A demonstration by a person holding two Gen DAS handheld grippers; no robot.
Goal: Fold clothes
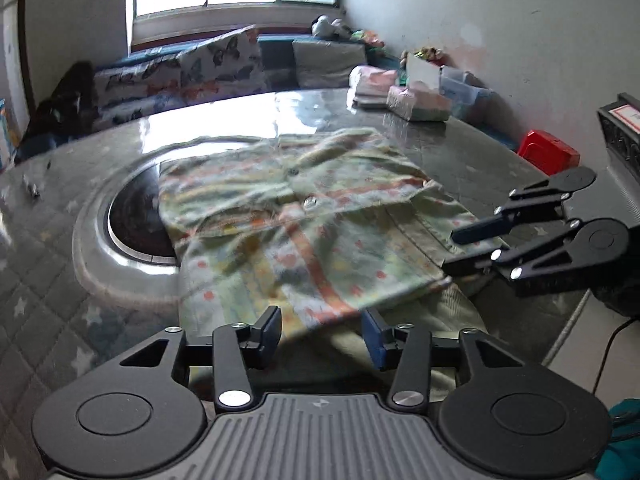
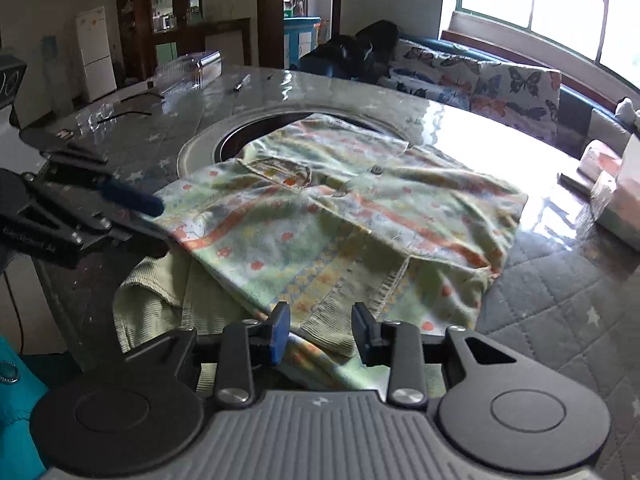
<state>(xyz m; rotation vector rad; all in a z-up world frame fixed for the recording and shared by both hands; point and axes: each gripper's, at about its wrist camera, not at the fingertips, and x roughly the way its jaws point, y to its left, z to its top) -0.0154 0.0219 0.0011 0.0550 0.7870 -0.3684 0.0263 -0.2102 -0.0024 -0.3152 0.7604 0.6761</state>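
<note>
A pale green shirt (image 1: 304, 216) with orange stripes, small flowers and buttons lies flat on the table, sleeves folded in, partly over a round recess. Its ribbed hem hangs over the near table edge. In the left wrist view my left gripper (image 1: 323, 334) is open, its fingers either side of the lifted near hem. My right gripper (image 1: 464, 249) stands open at the shirt's right corner. The right wrist view shows the shirt (image 2: 352, 216) with my right gripper (image 2: 322, 332) open around the hem, and my left gripper (image 2: 150, 222) open at the shirt's left edge.
A round dark recess (image 1: 132, 216) with a metal ring sits in the quilted, plastic-covered table (image 1: 48, 264). Tissue packs (image 1: 416, 100) stand at the far right, a red stool (image 1: 548, 152) beyond the edge. Butterfly cushions (image 1: 180, 72) line the window bench. Clear plastic boxes (image 2: 188, 68) and a cable (image 2: 124, 114) lie far left.
</note>
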